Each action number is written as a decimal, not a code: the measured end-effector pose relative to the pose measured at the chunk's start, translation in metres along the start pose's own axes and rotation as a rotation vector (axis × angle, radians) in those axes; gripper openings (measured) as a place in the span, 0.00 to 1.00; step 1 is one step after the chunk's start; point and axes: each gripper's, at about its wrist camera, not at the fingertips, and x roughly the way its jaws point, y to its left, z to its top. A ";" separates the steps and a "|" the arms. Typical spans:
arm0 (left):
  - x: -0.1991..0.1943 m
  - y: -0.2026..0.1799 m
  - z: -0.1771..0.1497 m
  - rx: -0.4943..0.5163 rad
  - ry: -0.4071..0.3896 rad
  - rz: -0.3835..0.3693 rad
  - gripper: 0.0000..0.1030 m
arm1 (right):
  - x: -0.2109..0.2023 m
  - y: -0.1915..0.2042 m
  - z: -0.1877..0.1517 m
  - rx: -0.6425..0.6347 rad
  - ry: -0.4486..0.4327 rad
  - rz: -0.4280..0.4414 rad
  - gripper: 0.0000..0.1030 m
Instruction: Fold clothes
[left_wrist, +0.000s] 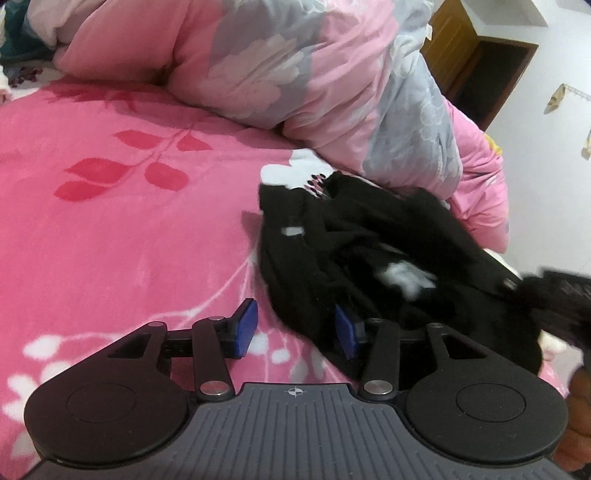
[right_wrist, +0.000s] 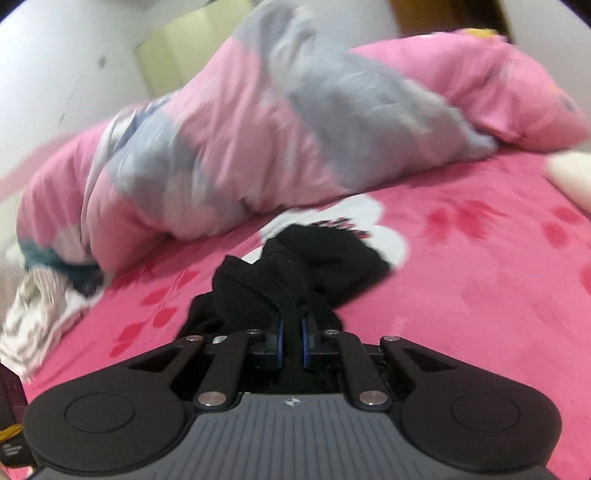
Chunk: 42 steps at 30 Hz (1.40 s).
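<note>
A crumpled black garment (left_wrist: 369, 258) lies on the pink flowered bedspread (left_wrist: 110, 221), at the right of the left wrist view. My left gripper (left_wrist: 295, 328) is open, its blue pads (left_wrist: 245, 328) apart, and its right finger sits at the garment's near edge. In the right wrist view the same black garment (right_wrist: 295, 273) is bunched up just ahead. My right gripper (right_wrist: 291, 339) is shut on a fold of it, with black cloth between the blue pads (right_wrist: 307, 343). The right gripper also shows, blurred, at the right edge of the left wrist view (left_wrist: 561, 299).
A bunched pink and grey quilt (left_wrist: 314, 81) lies along the far side of the bed, close behind the garment; it also shows in the right wrist view (right_wrist: 229, 147). A striped cloth (right_wrist: 33, 317) lies at the left. A brown door (left_wrist: 480, 77) is at the back right.
</note>
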 end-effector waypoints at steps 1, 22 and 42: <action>-0.002 0.000 -0.001 -0.006 0.001 -0.003 0.44 | -0.011 -0.008 -0.002 0.027 -0.012 -0.005 0.09; 0.003 -0.065 -0.030 0.100 0.080 -0.091 0.45 | -0.163 -0.166 -0.095 0.441 -0.022 -0.238 0.13; -0.081 -0.066 0.024 0.085 -0.212 -0.047 0.05 | -0.103 -0.092 -0.086 0.013 0.091 -0.357 0.60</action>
